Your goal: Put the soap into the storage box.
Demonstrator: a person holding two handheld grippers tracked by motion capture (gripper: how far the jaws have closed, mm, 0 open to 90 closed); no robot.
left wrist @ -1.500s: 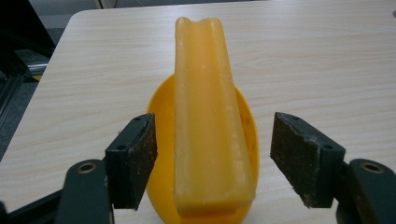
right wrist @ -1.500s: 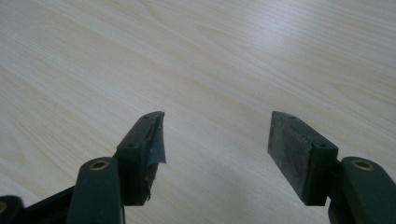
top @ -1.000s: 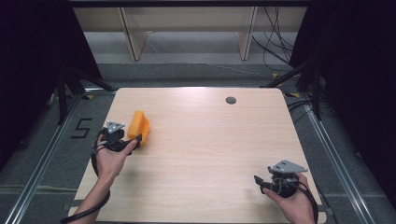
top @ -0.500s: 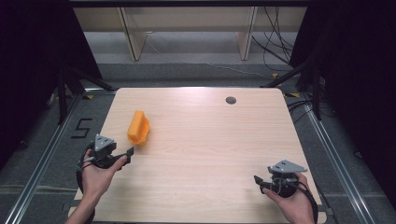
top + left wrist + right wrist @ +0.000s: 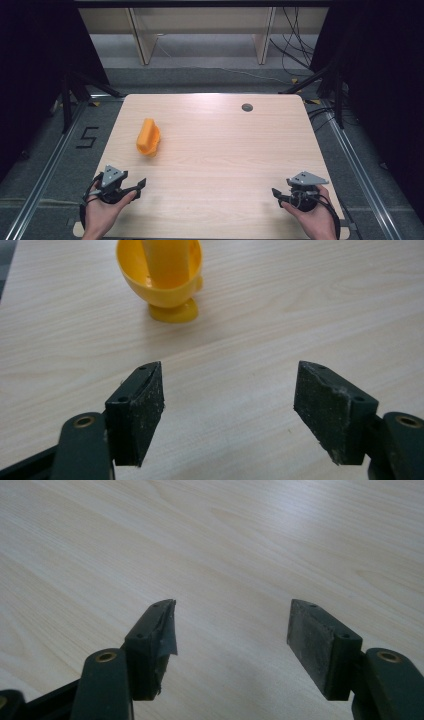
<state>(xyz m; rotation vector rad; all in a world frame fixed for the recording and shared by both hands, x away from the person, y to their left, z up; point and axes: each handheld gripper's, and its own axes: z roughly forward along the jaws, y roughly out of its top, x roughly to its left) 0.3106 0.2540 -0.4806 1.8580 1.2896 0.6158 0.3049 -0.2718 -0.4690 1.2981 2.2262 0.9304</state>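
The light wooden table (image 5: 215, 165) carries 1 glossy orange-yellow plastic scoop-shaped cup (image 5: 148, 137), lying on its left half, well apart from both claws. It sits where it was 0.5 s ago. The left gripper (image 5: 140, 183) has drawn back toward the near left edge since 1 s ago, when it was touching the cup; its jaws now gape wide and empty. The right gripper (image 5: 274, 192) has not moved, near the right corner, its jaws also wide, holding nothing.
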